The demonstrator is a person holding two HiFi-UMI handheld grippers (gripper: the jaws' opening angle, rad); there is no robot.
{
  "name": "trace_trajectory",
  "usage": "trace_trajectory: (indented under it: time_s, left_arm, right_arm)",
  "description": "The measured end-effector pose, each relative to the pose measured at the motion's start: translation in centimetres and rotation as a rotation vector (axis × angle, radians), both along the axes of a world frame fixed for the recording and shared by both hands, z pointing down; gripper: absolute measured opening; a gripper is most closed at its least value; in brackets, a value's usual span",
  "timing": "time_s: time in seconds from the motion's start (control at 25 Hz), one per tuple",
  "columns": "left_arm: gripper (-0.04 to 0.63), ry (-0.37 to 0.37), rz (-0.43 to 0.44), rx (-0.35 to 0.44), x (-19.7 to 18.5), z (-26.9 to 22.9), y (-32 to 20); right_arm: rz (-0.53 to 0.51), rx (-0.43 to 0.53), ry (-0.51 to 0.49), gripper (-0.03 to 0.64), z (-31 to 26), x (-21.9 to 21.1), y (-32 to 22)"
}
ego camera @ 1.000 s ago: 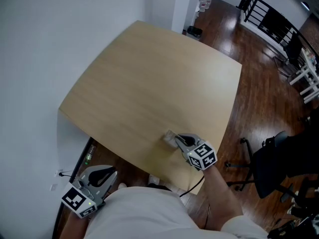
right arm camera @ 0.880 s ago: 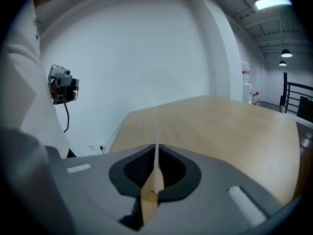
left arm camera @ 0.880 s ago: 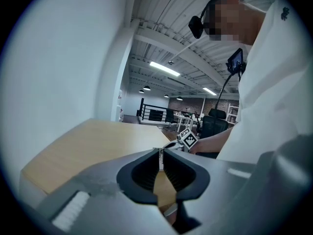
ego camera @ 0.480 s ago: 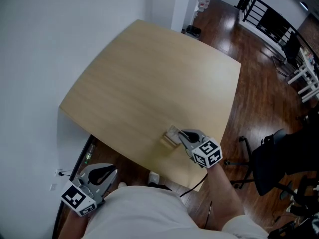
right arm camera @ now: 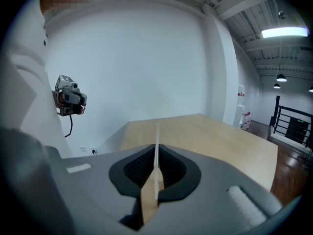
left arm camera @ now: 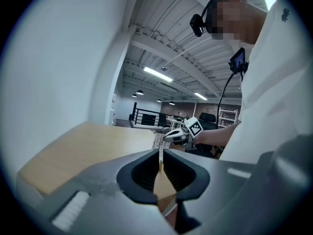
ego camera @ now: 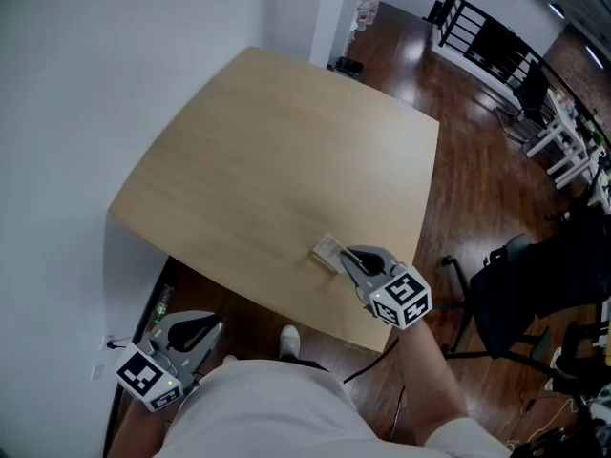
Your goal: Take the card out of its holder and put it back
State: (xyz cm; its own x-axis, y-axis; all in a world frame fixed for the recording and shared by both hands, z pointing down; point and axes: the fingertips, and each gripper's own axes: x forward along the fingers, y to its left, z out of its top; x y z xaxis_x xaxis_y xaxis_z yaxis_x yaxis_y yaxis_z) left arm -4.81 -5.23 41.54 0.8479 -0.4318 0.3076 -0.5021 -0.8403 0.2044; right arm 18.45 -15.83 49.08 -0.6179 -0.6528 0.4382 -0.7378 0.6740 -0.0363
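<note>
Nearest to me, low on my left side and down below the desk edge, the left claw (ego camera: pixel 199 334) hangs beside the white shirt (ego camera: pixel 277 408). In the left gripper view its jaws are clenched together with nothing between them (left arm camera: pixel 160 155), and it points across the desk towards my other hand.

Further out, the right claw (ego camera: pixel 346 256) sits over the near edge of the light wooden desk (ego camera: pixel 277 151). It is clamped tight on the thin pale rectangular card (ego camera: pixel 327 252). In the right gripper view the card stands edge-on between the closed jaws (right arm camera: pixel 156 153) and sticks out past their tips (right arm camera: pixel 157 138). From the left gripper view I can see it at the tip of the right claw (left arm camera: pixel 171 137) as a small pale strip (left arm camera: pixel 157 140). I cannot tell whether it rests on the desk or is lifted just clear, nor whether a sleeve is around it.

Beyond the desk lie the dark wooden floor (ego camera: pixel 477 179), a black office chair (ego camera: pixel 535 284) on my right, and, furthest off, a black railing (ego camera: pixel 487 36). A white wall (ego camera: pixel 95 65) runs along the left.
</note>
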Motion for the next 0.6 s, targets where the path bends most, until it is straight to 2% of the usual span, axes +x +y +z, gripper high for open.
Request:
trace_trajectory:
  time_s: [0.28, 0.6]
  left_arm:
    - [0.031, 0.025, 0.043, 0.014, -3.6, -0.1, 2.7]
    - [0.031, 0.048, 0.088, 0.024, -8.5, 0.3, 5.4]
  right_arm:
    - [0.007, 0.044, 0.015, 0.021, -4.0, -4.6, 5.7]
    - [-0.016, 0.062, 0.021, 0.021, -6.5, -12.0, 12.9]
